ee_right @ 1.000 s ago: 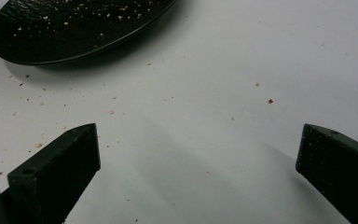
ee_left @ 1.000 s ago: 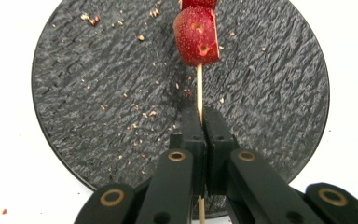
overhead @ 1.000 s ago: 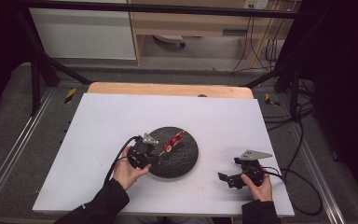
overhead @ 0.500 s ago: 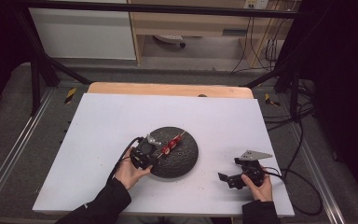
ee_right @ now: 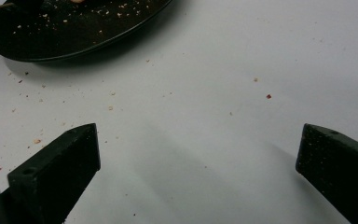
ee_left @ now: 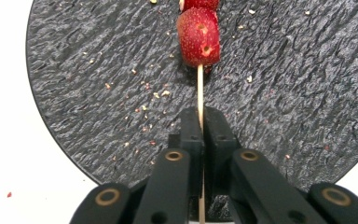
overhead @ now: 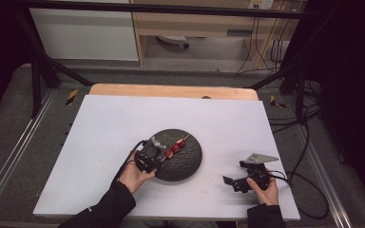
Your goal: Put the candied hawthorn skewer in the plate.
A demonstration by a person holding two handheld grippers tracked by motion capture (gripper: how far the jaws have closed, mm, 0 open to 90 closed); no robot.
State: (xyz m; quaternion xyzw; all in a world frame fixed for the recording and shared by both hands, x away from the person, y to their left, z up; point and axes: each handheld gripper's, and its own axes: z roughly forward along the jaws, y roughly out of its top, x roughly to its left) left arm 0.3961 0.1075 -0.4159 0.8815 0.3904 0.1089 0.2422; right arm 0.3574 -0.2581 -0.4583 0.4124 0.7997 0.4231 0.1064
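Note:
A wooden skewer (overhead: 176,145) strung with red strawberry pieces (ee_left: 198,37) lies over a round black textured plate (overhead: 185,167) at the table's middle. My left gripper (overhead: 157,152) reaches in from the plate's left edge. In the left gripper view, its pads (ee_left: 200,122) hold the bare stick (ee_left: 199,88) between them just below the lowest berry. The jaws have just eased open a little, and the stick is still pinched. My right gripper (overhead: 235,174) rests on the white table to the right of the plate. Its jaws (ee_right: 196,140) stand wide apart with nothing between them.
Crumbs and red specks dot the plate (ee_left: 284,93) and the white tabletop (ee_right: 214,70) around it. The plate's rim (ee_right: 74,44) lies ahead and left of the right gripper. A wooden strip (overhead: 171,90) borders the table's far edge. Cables (overhead: 304,156) trail off to the right.
The left hand with the skewer has shifted only slightly over the plate. The right hand and its gripper have stayed where they were.

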